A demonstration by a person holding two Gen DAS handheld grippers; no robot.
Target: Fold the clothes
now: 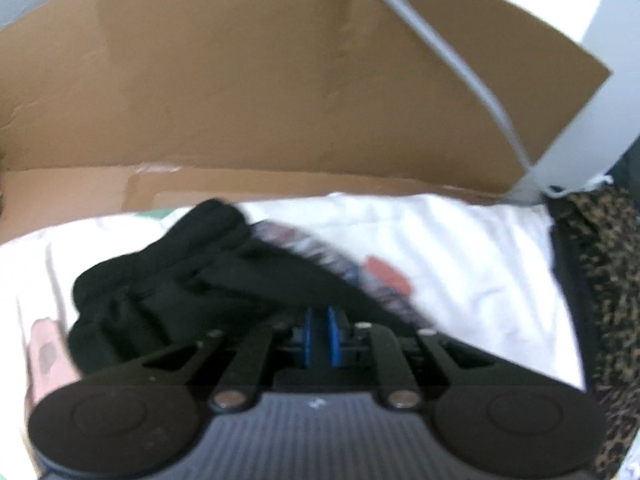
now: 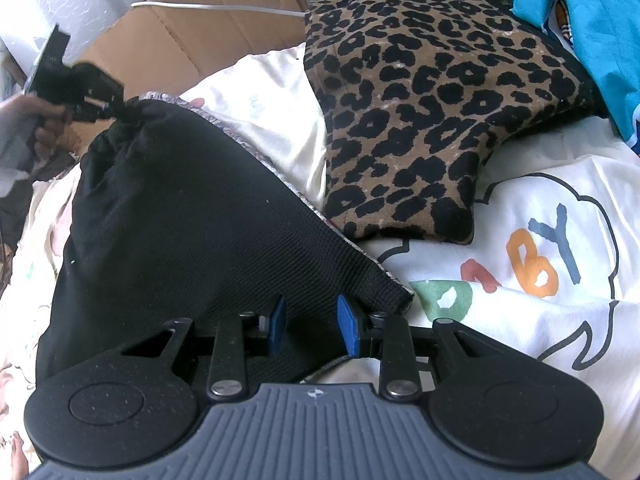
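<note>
A black knit garment [image 2: 180, 232] lies stretched over the white bedding, with a patterned layer showing along its right edge. My left gripper [image 1: 322, 336] is shut on a bunched corner of the black garment [image 1: 180, 280]; the right wrist view shows this left gripper [image 2: 114, 105] pinching that far corner, held up a little. My right gripper [image 2: 313, 322] stands open at the near hem, the black fabric lying between its blue pads [image 2: 347, 328]. The left wrist view is blurred.
A leopard-print cushion [image 2: 420, 120] lies just right of the garment. White bedding printed "BABY" [image 2: 520, 260] covers the surface. Flat cardboard [image 1: 280, 80] with a white cable [image 1: 440, 40] stands behind. A blue cloth [image 2: 592, 28] sits far right. A hand [image 2: 44, 124] holds the left gripper.
</note>
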